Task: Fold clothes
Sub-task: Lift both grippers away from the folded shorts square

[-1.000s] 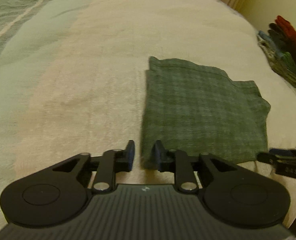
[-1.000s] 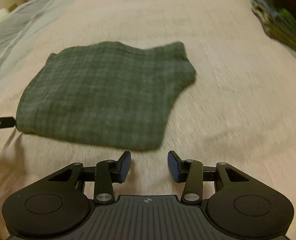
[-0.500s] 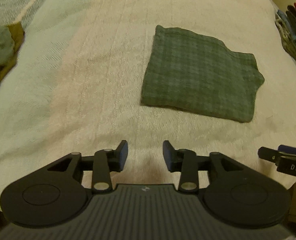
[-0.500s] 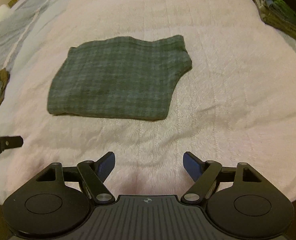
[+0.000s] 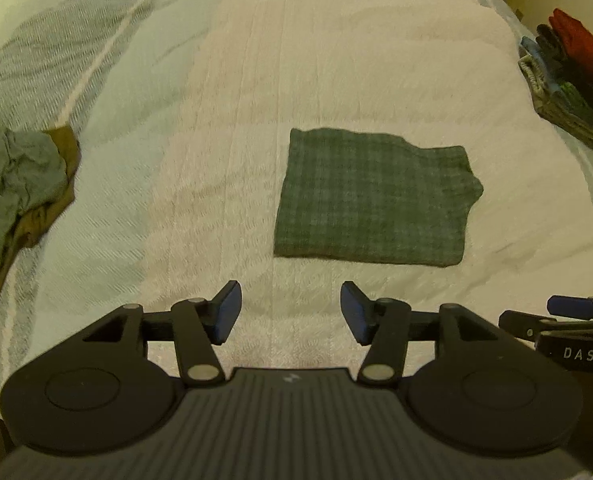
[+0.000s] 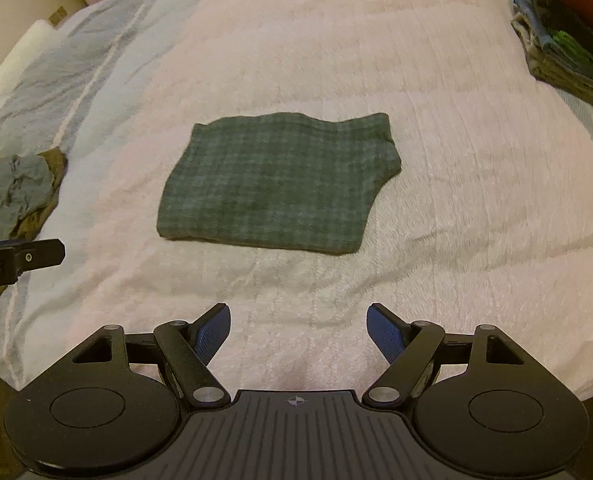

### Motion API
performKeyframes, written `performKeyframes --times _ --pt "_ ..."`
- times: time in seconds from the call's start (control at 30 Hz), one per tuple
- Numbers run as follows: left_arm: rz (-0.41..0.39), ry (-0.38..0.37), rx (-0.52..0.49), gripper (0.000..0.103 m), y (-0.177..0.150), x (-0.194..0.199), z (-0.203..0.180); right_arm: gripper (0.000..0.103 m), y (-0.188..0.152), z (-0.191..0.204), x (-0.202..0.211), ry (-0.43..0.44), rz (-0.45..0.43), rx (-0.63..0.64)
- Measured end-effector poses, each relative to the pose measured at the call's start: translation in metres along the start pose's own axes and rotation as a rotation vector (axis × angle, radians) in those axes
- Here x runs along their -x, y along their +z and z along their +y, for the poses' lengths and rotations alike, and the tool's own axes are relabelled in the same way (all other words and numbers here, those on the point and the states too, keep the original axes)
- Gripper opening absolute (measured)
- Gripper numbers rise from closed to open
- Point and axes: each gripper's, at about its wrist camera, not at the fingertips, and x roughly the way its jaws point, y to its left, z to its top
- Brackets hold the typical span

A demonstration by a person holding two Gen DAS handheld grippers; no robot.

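Left wrist view: the left claw (image 5: pixel 290 312), its blue pads apart after just opening further and with nothing between them, hangs above the near edge of the white textured bed (image 5: pixel 336 40), where the folded green plaid cloth garment (image 5: pixel 372 200) lies flat toward the middle, well apart from the crumpled grey and brown clothes (image 5: pixel 20 184) at the left edge. Right wrist view: the right claw (image 6: pixel 298 334), likewise spread wide and empty, faces the same garment, with the stack of folded clothes (image 6: pixel 568 40) at the far right corner. A likely risk is that carrying the loosely layered garment to that stack by one edge lets the fold fall open.
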Motion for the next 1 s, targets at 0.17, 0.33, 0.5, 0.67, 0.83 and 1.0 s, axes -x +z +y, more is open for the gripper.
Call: performKeyframes --times 0.17,0.33,0.5,0.67,0.83,1.0 --pt "-0.034 0.016 -0.009 0.054 -0.001 0.017 -0.005 0.078 -0.001 0.001 0.005 0.004 -0.006 0.002" --pt "-0.055 0.021 -0.007 0.056 -0.001 0.027 -0.007 0.078 -0.001 0.003 0.01 0.008 -0.017 0.013" --pt "-0.065 0.028 -0.006 0.056 -0.002 0.031 -0.009 0.078 0.0 0.004 0.012 0.012 -0.024 0.021" --pt "-0.066 0.032 -0.006 0.056 -0.003 0.032 -0.009 0.078 -0.001 0.005 0.011 0.016 -0.021 0.026" --pt "-0.055 0.034 -0.004 0.058 -0.006 0.03 -0.01 0.078 -0.005 0.005 0.007 0.015 -0.004 0.026" --pt "-0.032 0.035 0.002 0.058 -0.01 0.023 -0.01 0.078 -0.009 0.002 0.0 0.01 0.023 0.018"
